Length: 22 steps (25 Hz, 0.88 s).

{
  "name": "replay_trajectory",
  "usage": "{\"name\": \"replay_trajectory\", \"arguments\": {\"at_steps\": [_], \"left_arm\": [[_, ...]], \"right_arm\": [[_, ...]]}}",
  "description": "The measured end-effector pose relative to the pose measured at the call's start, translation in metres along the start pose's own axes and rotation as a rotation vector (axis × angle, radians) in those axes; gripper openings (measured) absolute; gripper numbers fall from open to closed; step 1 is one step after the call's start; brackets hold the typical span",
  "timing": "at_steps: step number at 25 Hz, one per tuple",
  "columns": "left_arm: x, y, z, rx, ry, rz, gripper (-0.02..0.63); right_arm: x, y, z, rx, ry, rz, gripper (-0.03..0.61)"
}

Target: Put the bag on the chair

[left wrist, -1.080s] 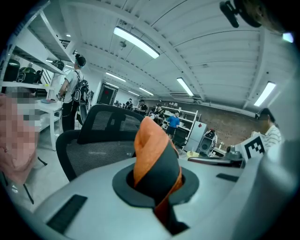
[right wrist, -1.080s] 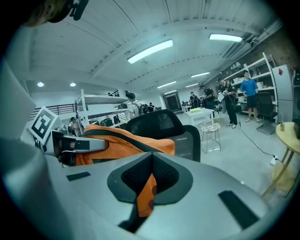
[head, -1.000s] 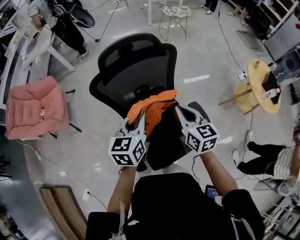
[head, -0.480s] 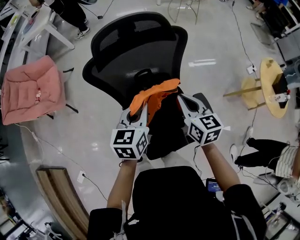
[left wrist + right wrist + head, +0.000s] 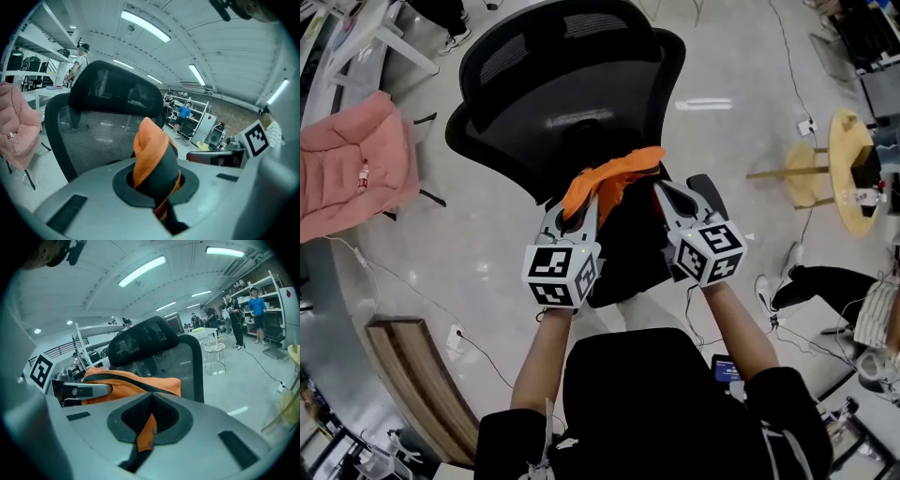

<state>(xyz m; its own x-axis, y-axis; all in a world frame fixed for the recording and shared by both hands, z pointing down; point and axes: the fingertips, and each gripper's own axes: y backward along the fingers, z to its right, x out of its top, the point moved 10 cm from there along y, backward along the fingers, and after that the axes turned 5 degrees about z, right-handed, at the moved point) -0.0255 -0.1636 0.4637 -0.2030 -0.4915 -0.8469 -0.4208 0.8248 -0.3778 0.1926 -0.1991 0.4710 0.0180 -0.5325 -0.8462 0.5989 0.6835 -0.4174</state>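
Note:
In the head view an orange and black bag [image 5: 613,180] hangs between my two grippers, just in front of a black mesh office chair [image 5: 562,84] seen from behind its backrest. The left gripper [image 5: 579,210] is shut on a bunched orange and black fold of the bag [image 5: 153,161]. My right gripper [image 5: 664,195] is shut on a thin orange edge of the bag [image 5: 147,431]. The bag's body [image 5: 126,381] stretches toward the left gripper [image 5: 78,390]. The chair's backrest [image 5: 101,126] stands close ahead; its seat is hidden.
A pink padded chair [image 5: 347,169] stands to the left, a wooden bench [image 5: 408,375] at lower left. A round wooden table [image 5: 853,164] and a seated person's legs [image 5: 820,281] are to the right. Cables trail over the glossy floor. A white wire stool [image 5: 213,350] stands behind the chair.
Both grippers and the bag have come closer to the chair's backrest, which now fills more of the head view. The grip on the bag is unchanged.

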Motion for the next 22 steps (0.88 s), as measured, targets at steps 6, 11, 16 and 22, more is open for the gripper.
{"name": "replay_trajectory", "arguments": {"at_steps": [6,11,16,22], "left_arm": [[-0.013,-0.027,-0.006,-0.009,0.027,-0.019,0.011],[-0.023,-0.047,-0.007,-0.029,0.063,-0.031,0.011],[-0.033,-0.068,-0.006,-0.039,0.086,-0.047,0.011],[-0.050,-0.093,-0.011,-0.030,0.131,-0.051,0.011]], "right_arm": [[-0.012,-0.008,0.017,-0.022,-0.019,-0.030,-0.005],[-0.024,-0.014,0.030,-0.032,-0.042,-0.064,-0.005],[-0.035,-0.017,0.042,-0.041,-0.070,-0.083,-0.005],[-0.048,-0.026,0.058,-0.032,-0.083,-0.124,-0.005]]}}
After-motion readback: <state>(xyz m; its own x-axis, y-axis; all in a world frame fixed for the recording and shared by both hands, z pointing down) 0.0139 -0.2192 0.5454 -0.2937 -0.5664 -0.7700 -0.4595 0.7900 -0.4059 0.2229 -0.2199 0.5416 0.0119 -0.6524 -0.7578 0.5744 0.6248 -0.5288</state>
